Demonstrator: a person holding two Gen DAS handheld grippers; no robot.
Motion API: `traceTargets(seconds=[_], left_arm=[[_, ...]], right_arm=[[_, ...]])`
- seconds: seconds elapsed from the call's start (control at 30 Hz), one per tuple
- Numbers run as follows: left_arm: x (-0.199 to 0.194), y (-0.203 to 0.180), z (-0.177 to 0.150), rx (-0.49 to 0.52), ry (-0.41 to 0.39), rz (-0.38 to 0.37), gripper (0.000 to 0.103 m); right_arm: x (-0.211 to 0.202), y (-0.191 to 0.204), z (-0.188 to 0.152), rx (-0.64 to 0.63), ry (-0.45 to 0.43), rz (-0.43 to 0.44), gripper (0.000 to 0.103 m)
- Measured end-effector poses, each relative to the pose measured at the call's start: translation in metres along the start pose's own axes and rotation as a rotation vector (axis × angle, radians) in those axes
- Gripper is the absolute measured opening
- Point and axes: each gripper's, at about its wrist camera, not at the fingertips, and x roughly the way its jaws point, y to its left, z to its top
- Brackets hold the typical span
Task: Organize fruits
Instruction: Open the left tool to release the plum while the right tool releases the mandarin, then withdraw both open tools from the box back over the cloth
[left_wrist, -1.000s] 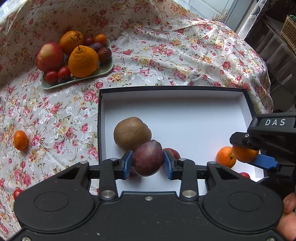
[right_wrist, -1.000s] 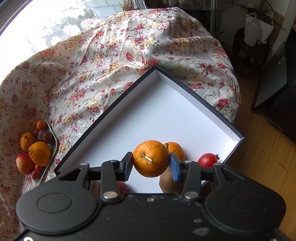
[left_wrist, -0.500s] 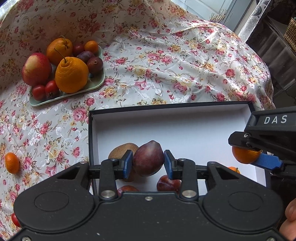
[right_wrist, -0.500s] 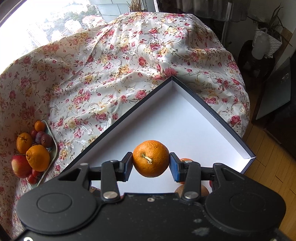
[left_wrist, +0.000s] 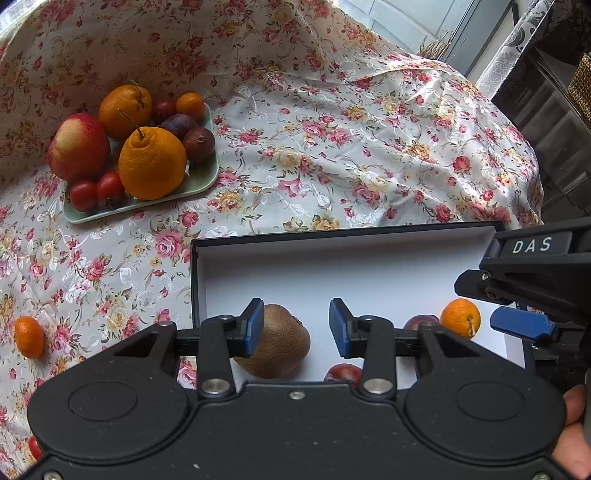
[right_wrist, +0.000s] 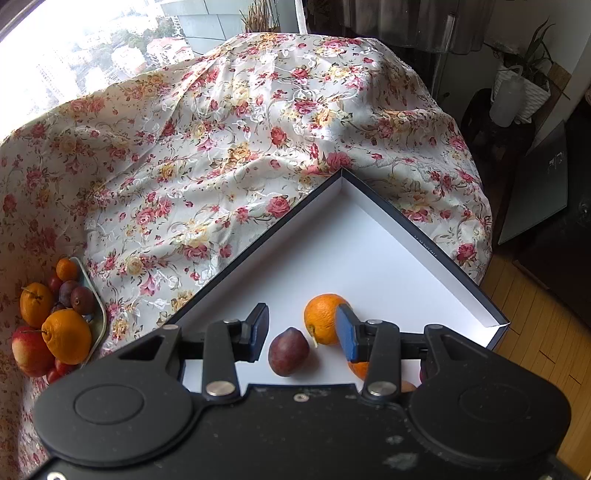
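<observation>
Left gripper (left_wrist: 296, 325) jaws spread, just opened, nothing pinched; right gripper (right_wrist: 303, 330) jaws also apart, empty; plum (right_wrist: 288, 351), mandarin (right_wrist: 325, 318) lay released in box (right_wrist: 424, 236), sorting ongoing

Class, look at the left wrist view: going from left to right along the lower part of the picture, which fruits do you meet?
Small orange on the cloth → kiwi → red fruit near the housing → dark plum → orange in the box.

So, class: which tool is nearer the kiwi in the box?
Left. The left tool, jaws just opening and empty, hovers over the kiwi; the right tool sits across the box by the mandarin.
</observation>
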Motion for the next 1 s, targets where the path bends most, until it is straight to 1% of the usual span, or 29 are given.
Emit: traceTargets(seconds=[0.13,0.27,0.4,0.5,0.73,1.0], left_arm=[[-0.003,0.007,0.000,-0.005,-0.011,0.029,0.049],[-0.004,0.018,0.000,-0.026,-0.014,0.058,0.049],[-0.006,0.032,0.000,-0.046,-0.013,0.086,0.049],[-0.009,0.045,-0.001,-0.063,-0.013,0.110,0.049],[-0.018,0.084,-0.006,-0.110,0.004,0.172,0.049],[-0.036,0.136,-0.015,-0.173,0.013,0.229,0.049]], right_arm=[[0.001,0.007,-0.005,-0.022,0.032,0.023,0.043],[-0.002,0.016,-0.010,-0.042,0.031,0.028,0.043],[-0.006,0.030,-0.018,-0.100,0.028,0.029,0.043],[-0.006,0.043,-0.025,-0.141,0.057,0.044,0.043],[0.000,0.071,-0.046,-0.189,0.151,0.057,0.043],[-0.002,0.116,-0.078,-0.293,0.194,0.076,0.043]])
